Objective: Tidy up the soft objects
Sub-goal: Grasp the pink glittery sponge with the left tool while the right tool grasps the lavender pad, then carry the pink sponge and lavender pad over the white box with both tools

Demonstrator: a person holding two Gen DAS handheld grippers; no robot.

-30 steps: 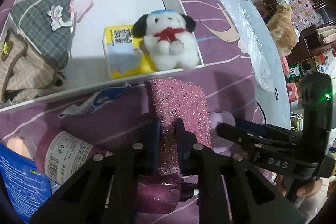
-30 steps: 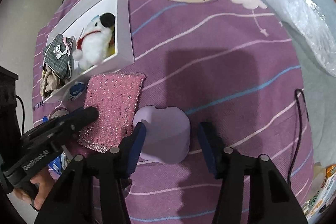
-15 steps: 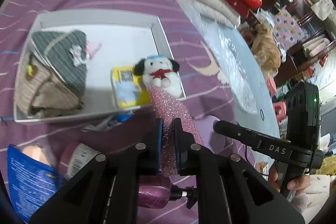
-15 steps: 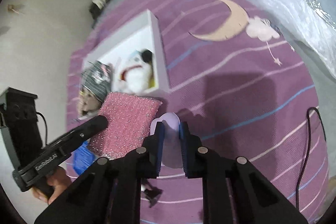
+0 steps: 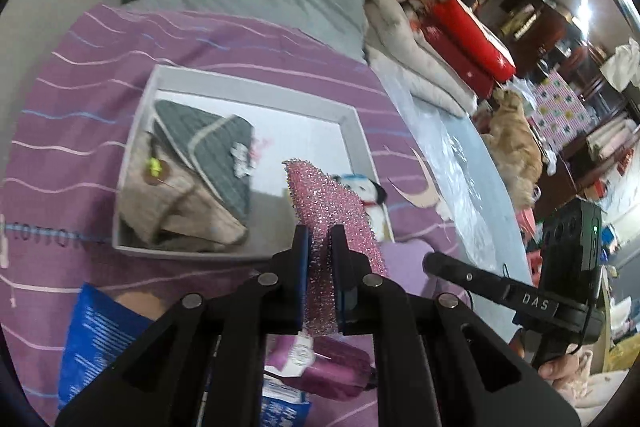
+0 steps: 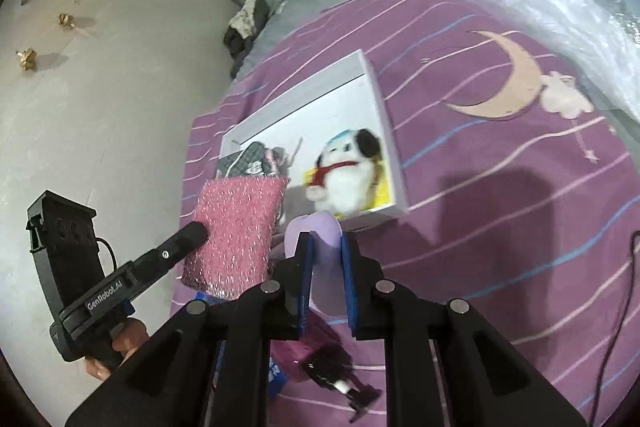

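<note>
left gripper: you've got it clamped tight on the pink sponge, up in the air by the box
right gripper: pinching the lilac pad, raised above the bed
box: already has the plush dog and pouches

We see the plush dog only partly in the left wrist view, its body hidden behind the pink glittery sponge; in the right wrist view it is smeared by motion blur. The lilac soft object is mostly covered by the right hand-held gripper, so we cannot tell what it is. The blue packet runs under the left hand-held gripper. We cannot read its print. The purple bottle is half hidden.
</note>
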